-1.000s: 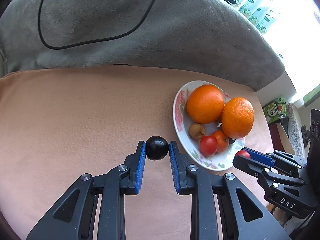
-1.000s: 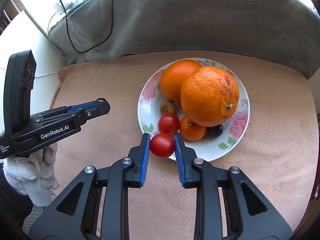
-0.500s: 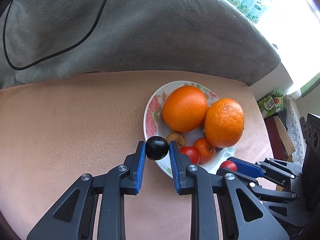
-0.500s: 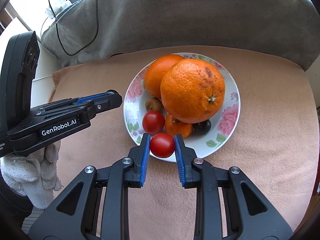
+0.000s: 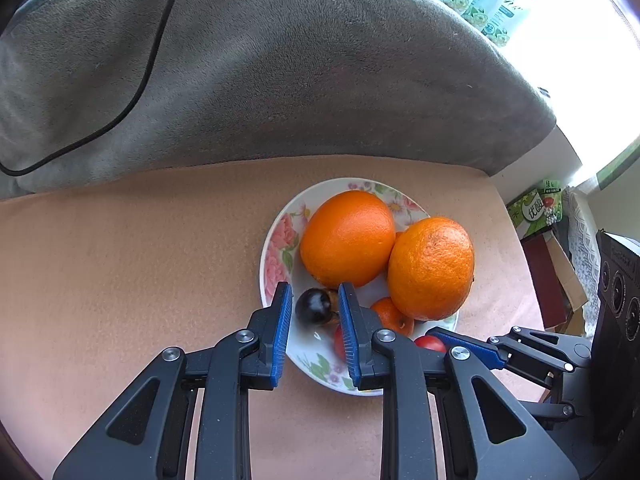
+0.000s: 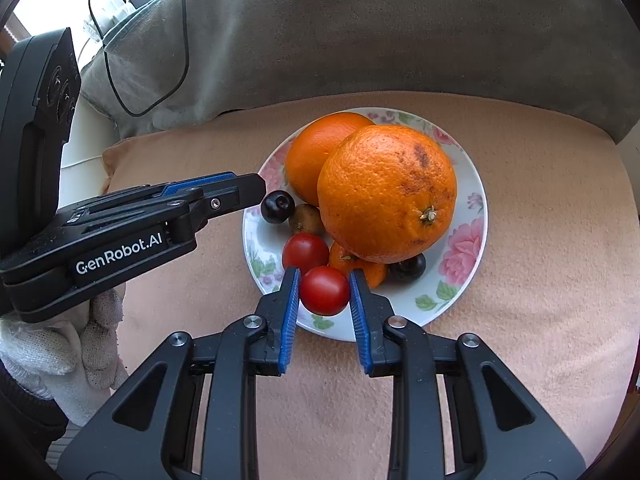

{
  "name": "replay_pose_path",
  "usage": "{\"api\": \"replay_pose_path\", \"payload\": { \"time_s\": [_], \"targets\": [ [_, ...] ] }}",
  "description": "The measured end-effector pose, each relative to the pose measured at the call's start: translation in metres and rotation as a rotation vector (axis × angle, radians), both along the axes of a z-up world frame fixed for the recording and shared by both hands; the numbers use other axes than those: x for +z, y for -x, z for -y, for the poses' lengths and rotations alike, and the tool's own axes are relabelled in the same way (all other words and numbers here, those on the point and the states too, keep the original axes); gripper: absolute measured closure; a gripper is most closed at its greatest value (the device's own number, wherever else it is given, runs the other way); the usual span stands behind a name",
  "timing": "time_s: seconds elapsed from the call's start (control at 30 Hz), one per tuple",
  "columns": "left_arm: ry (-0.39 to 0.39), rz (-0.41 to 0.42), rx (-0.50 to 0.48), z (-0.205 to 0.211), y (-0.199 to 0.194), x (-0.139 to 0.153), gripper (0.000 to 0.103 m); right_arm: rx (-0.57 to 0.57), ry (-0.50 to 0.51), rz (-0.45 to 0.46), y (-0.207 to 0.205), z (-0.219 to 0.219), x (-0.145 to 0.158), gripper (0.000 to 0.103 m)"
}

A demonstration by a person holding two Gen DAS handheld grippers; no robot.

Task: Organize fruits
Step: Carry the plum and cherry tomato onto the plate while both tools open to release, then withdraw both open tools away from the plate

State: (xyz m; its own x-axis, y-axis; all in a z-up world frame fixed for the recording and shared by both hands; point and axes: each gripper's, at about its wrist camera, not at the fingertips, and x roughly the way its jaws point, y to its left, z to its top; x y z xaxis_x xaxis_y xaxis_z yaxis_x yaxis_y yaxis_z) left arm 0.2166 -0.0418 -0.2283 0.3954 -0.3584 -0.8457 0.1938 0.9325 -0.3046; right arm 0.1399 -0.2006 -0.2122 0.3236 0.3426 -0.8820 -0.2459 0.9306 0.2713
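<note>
A white knitted glove (image 6: 60,344) wraps the hand under the left gripper (image 5: 314,312), whose blue ribbed pads clamp a small glossy near-black round fruit (image 5: 314,307) above the left inner edge of the round white floral-rimmed ceramic plate (image 6: 460,292). That plate sits on a peach, finely napped cloth surface (image 6: 540,320), with bare cloth open to its left and right and a rumpled grey plush blanket (image 6: 400,32), crossed by a thin black cable (image 6: 184,60), rising behind it. On the plate, going rightward, lie a small dull brown fruit (image 6: 305,218), a shiny red cherry tomato (image 6: 304,252), a smooth large orange (image 6: 320,152) at the back, a small mandarin (image 6: 356,268) tucked beneath a second, pebbly large orange with brown scuffs and a stem nub (image 6: 388,192), and another dark glossy fruit (image 6: 408,270). The right gripper (image 6: 325,292) is closed on a second smooth red cherry tomato (image 6: 325,291) over the plate's near rim. Little bare plate shows except along its right side.
</note>
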Motion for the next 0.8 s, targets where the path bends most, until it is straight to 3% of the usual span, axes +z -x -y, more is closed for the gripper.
{"api": "replay_pose_path", "payload": {
  "time_s": [0.33,0.43,0.53,0.8],
  "targets": [
    [-0.003,0.012,0.000,-0.003,0.003,0.007,0.080,-0.002,-0.002,0.004,0.001,0.003,0.003,0.075],
    [-0.001,0.020,0.005,-0.006,0.005,0.012,0.075,-0.002,-0.010,0.018,0.004,0.006,0.010,0.063],
    [-0.002,0.029,0.014,-0.009,0.008,0.017,0.075,-0.001,-0.006,0.031,0.008,0.008,0.016,0.062],
    [-0.006,0.067,0.032,-0.017,0.028,0.040,0.062,-0.035,-0.023,0.057,0.026,0.025,0.037,0.062]
  ]
}}
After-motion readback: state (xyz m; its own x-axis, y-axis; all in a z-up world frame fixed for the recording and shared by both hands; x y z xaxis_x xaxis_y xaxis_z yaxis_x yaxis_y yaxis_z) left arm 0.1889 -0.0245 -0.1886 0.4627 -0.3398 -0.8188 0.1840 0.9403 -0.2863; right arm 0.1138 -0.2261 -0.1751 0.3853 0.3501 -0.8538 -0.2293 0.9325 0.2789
